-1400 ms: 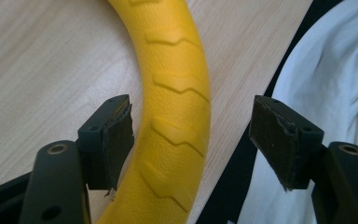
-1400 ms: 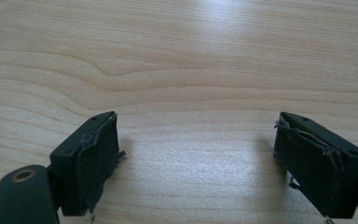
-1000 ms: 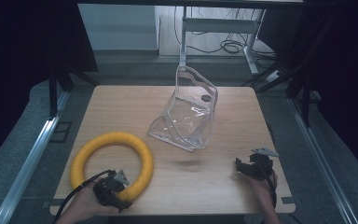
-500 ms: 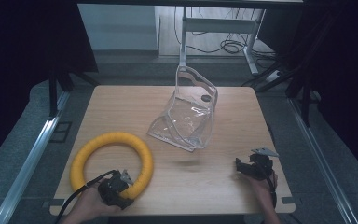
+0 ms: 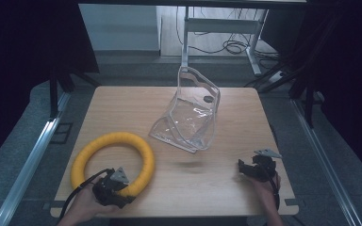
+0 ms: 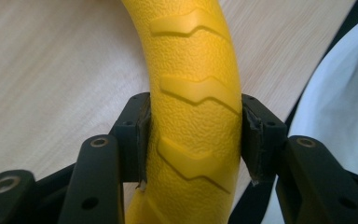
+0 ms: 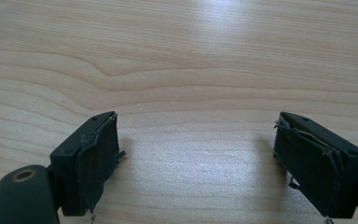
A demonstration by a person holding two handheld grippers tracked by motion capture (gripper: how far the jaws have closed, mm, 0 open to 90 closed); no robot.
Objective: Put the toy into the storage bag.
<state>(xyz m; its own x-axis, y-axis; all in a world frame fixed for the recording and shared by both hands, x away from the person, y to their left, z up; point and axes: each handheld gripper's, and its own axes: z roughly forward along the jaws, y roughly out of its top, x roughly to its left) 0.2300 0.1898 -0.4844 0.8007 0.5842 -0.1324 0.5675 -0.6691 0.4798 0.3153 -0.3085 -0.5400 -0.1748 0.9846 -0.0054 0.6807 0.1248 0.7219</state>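
A yellow foam ring (image 5: 113,157) with raised zigzag marks lies flat at the front left of the wooden table (image 5: 217,181). My left gripper (image 5: 122,186) sits at the ring's near edge; its jaws have just been closing and both pads now press the ring's tube (image 6: 196,107) from either side. My right gripper (image 5: 245,168) rests at the front right of the table, open, with bare wood between its pads (image 7: 98,158). A clear plastic bag (image 5: 191,115) stands slumped at the middle back of the table, apart from both grippers.
The table's front edge lies just under both hands. Metal rails (image 5: 33,155) run along the floor on either side. A desk frame and cables (image 5: 226,44) stand behind the table. A white cloth (image 6: 340,102) shows past the table edge in the left gripper view.
My left gripper has slid a little to the right along the ring's near edge and shut on the tube. The right gripper, bag and ring have stayed put.
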